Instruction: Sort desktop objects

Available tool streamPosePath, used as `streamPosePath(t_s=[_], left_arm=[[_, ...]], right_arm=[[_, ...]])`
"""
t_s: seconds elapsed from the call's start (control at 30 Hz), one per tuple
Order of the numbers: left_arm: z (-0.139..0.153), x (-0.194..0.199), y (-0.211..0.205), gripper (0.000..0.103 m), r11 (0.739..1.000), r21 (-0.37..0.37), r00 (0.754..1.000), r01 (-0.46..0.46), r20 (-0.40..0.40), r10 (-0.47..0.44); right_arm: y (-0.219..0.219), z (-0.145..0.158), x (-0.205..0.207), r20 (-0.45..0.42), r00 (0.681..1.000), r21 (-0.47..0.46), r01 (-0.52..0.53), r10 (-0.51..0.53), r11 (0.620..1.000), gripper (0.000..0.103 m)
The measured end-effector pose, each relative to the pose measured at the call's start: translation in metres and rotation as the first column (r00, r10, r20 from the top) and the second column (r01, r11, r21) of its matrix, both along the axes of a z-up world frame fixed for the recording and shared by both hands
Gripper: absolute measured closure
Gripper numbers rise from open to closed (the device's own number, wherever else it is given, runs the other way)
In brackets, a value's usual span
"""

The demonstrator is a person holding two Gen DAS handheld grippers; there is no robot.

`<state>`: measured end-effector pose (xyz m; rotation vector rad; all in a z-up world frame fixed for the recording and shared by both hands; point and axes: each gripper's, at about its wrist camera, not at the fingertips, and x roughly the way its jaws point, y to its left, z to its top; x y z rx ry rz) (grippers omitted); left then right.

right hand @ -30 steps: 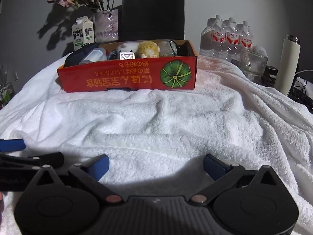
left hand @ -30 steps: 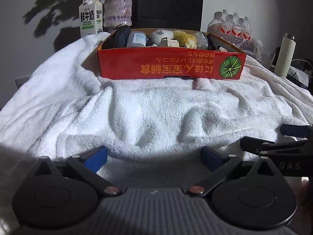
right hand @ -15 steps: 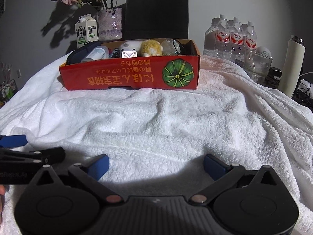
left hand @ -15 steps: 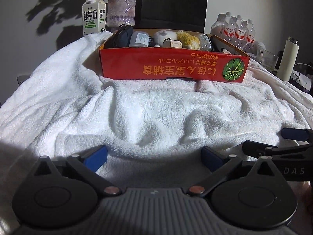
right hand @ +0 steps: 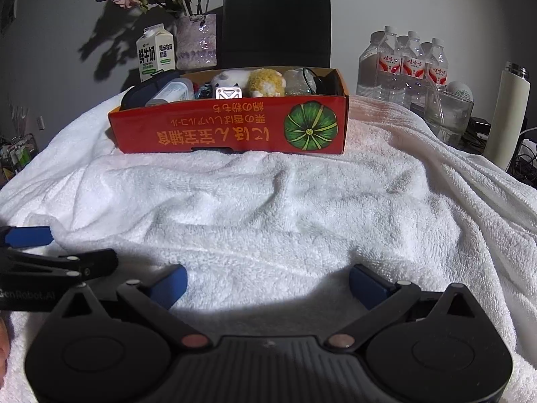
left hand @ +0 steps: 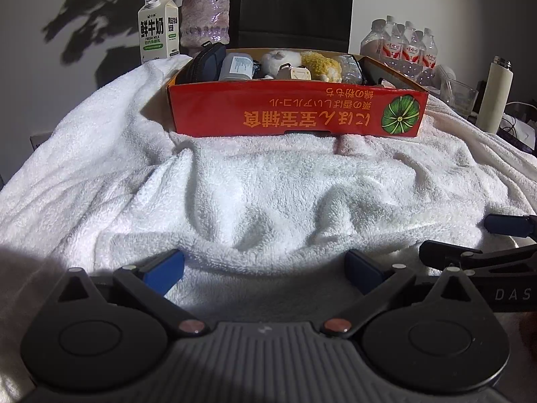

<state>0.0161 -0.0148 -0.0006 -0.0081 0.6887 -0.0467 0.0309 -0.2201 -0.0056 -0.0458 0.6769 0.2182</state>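
Note:
A red cardboard box (left hand: 295, 114) (right hand: 228, 127) with a green pumpkin print stands on the white towel (left hand: 268, 194) (right hand: 268, 208), well ahead of both grippers. Inside it lie a dark pouch (left hand: 206, 63), a grey bottle (left hand: 236, 67), a white plush toy (left hand: 280, 58), a yellow fuzzy toy (right hand: 265, 82) and a small silver cube (right hand: 228, 94). My left gripper (left hand: 265, 273) hovers open above the near part of the towel, nothing between its blue pads. My right gripper (right hand: 268, 283) is open too, beside the left one, and holds nothing.
Behind the box stand a milk carton (left hand: 157, 30), a vase of flowers (right hand: 196, 42) and a black paper bag (right hand: 277, 23). A pack of water bottles (right hand: 407, 63), a glass (right hand: 448, 114) and a white flask (right hand: 506, 117) are at the right.
Both views have tilted down a little, so the box and background sit lower in the frames. Both grippers stay open and empty.

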Motion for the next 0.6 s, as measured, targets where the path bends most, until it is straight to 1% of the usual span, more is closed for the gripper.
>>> streamPosePath(t_s=[0.6], left_arm=[[0.0001,-0.0003,0.0003,0.000,1.000,-0.002,1.000,0.000,0.000,0.000]], right_arm=[[-0.0011,0.0001,0.0004,0.000,1.000,0.000,0.000,0.000,1.000,0.000]])
